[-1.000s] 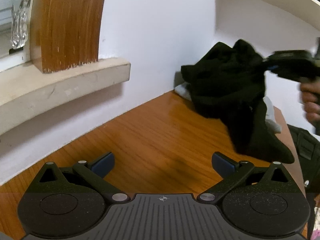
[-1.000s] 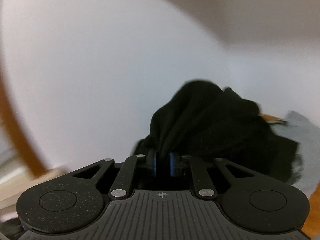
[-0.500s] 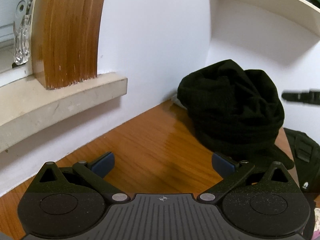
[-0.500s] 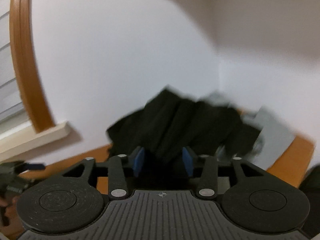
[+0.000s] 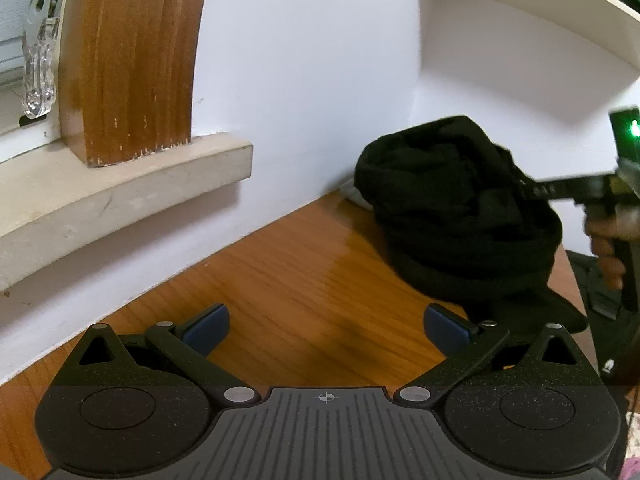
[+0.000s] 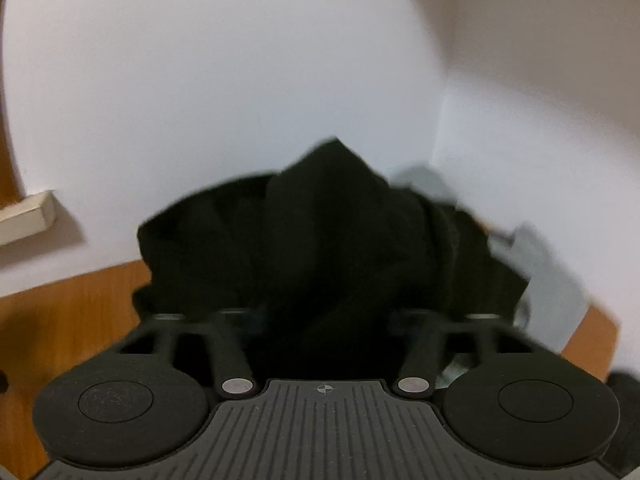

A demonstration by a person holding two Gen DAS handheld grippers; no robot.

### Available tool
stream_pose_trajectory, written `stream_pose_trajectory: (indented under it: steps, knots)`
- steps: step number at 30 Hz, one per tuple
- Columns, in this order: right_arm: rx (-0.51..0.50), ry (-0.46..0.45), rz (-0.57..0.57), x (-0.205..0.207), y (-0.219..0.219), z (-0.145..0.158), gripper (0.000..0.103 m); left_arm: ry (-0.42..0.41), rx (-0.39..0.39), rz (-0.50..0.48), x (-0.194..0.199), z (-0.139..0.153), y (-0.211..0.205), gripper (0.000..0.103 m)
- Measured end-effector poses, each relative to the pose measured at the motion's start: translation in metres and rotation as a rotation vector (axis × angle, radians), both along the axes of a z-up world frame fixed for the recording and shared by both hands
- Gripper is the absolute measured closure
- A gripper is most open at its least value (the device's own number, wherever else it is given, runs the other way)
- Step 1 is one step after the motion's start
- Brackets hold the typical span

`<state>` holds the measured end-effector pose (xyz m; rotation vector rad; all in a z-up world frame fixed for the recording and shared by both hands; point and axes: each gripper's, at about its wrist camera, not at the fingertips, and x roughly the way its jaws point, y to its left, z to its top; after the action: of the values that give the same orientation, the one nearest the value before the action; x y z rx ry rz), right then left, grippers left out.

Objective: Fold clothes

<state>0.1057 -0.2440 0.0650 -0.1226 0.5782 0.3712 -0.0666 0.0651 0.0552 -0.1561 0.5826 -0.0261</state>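
Note:
A black garment point(image 5: 452, 216) lies crumpled in a heap on the wooden table point(image 5: 280, 280), in the corner by the white walls. My left gripper point(image 5: 326, 326) is open and holds nothing, low over the table in front of the heap. A person's hand point(image 5: 608, 240) holds my right gripper point(image 5: 532, 188) against the heap's right side. In the right wrist view the right gripper point(image 6: 324, 316) is spread wide, and the black garment point(image 6: 328, 232) bulges between its fingers and hides the tips. A grey garment point(image 6: 536, 256) shows under the black one.
A stone window ledge point(image 5: 120, 200) and a wooden frame point(image 5: 132, 60) stand at the left. A white shelf point(image 5: 520, 20) overhangs the corner. A dark bag point(image 5: 600, 300) sits off the table's right edge. Bare wood lies between my left gripper and the heap.
The right gripper was shut on the lifted black garment, then let it go. The garment dropped into a heap. The right gripper opened wider and moved back into the cloth. The left gripper stayed put.

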Motion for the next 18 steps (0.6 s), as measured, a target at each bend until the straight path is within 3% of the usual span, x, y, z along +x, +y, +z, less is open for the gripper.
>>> stream_pose_trajectory:
  steps: [2, 5, 8, 12, 14, 18]
  knots:
    - [0.034, -0.008, -0.013, -0.009, -0.022, -0.001, 0.086, 0.001, 0.000, -0.006, 0.001, -0.002, -0.001, 0.000]
    - [0.108, -0.088, -0.087, -0.035, -0.057, 0.007, 0.087, 0.003, -0.001, -0.015, 0.002, -0.004, -0.003, 0.000]
    - [0.190, -0.046, -0.125, -0.048, -0.087, -0.002, 0.086, 0.005, -0.001, -0.025, 0.003, -0.006, -0.005, 0.000]
    - [0.142, 0.008, -0.112, -0.049, -0.086, -0.030, 0.080, 0.002, -0.015, -0.044, 0.007, -0.006, -0.011, 0.000]
    - [0.157, 0.019, -0.101, -0.045, -0.083, -0.038, 0.080, -0.029, -0.039, -0.041, 0.012, -0.003, -0.012, 0.000]
    - [0.180, 0.043, -0.078, -0.037, -0.079, -0.056, 0.080, -0.041, -0.015, -0.053, 0.036, 0.013, -0.022, 0.000]
